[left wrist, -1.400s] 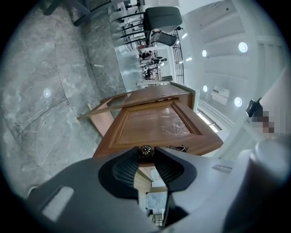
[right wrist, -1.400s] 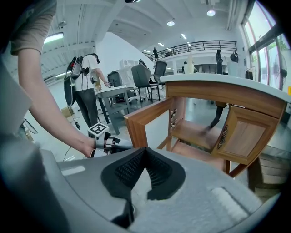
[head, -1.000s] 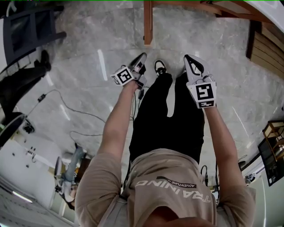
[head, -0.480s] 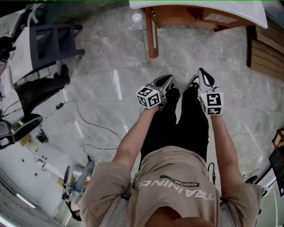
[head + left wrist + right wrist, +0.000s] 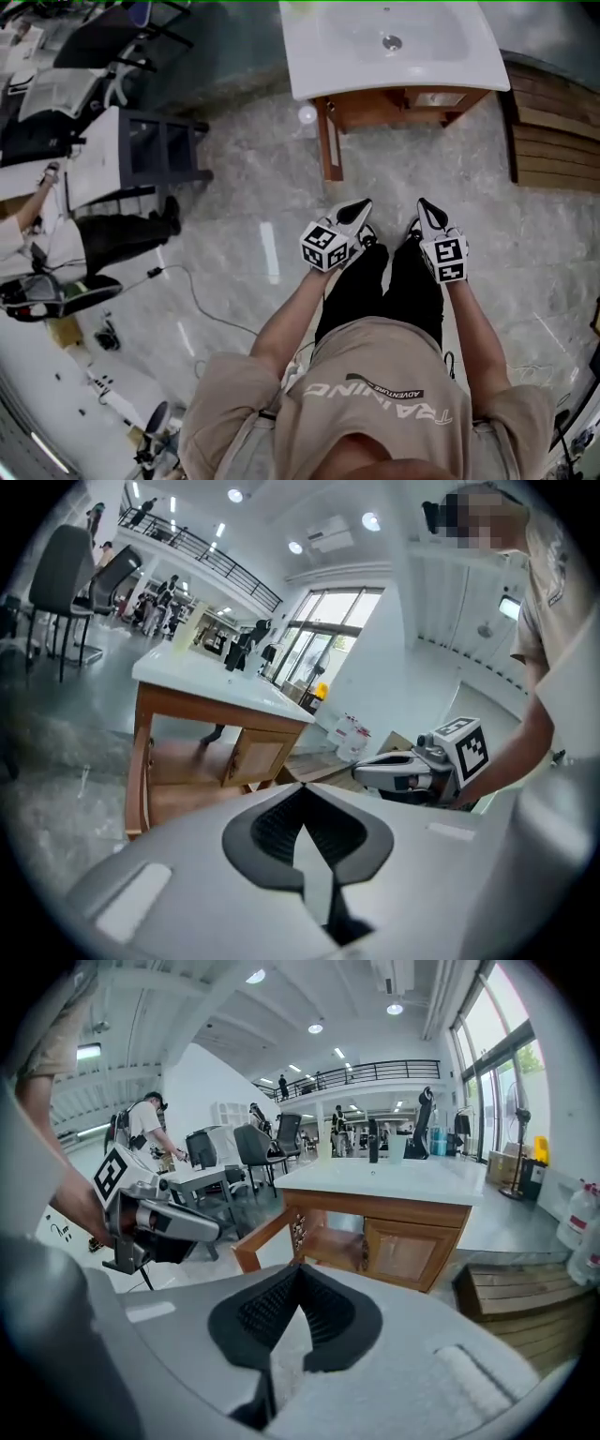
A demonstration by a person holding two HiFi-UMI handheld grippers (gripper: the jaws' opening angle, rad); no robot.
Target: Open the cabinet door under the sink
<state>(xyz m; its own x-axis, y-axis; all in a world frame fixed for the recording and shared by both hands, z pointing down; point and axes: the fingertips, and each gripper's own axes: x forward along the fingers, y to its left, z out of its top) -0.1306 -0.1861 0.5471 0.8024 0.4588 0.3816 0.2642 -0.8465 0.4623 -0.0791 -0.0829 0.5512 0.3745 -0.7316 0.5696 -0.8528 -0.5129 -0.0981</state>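
Note:
The sink cabinet [image 5: 394, 98] is a wooden frame under a white countertop with a basin [image 5: 392, 37], standing a step or two ahead of me. Its small wooden door [image 5: 405, 1252] sits closed under the right half of the top, also seen as the door [image 5: 255, 758] in the left gripper view. An open shelf [image 5: 333, 1246] lies to the door's left. My left gripper [image 5: 359, 206] and right gripper [image 5: 427, 207] are held side by side over the floor, well short of the cabinet. Both are shut and empty: left gripper [image 5: 302, 789], right gripper [image 5: 298, 1267].
A stack of wooden planks [image 5: 553, 131] lies right of the cabinet. A dark-framed white desk [image 5: 141, 155] and a person [image 5: 37, 234] are at the left. Cables [image 5: 187, 291] trail on the marble floor at the left. Bottles [image 5: 581, 1227] stand at the far right.
The sink cabinet has come into fuller view, its white top and basin now showing. Both grippers stay shut, closer together and pointing towards it.

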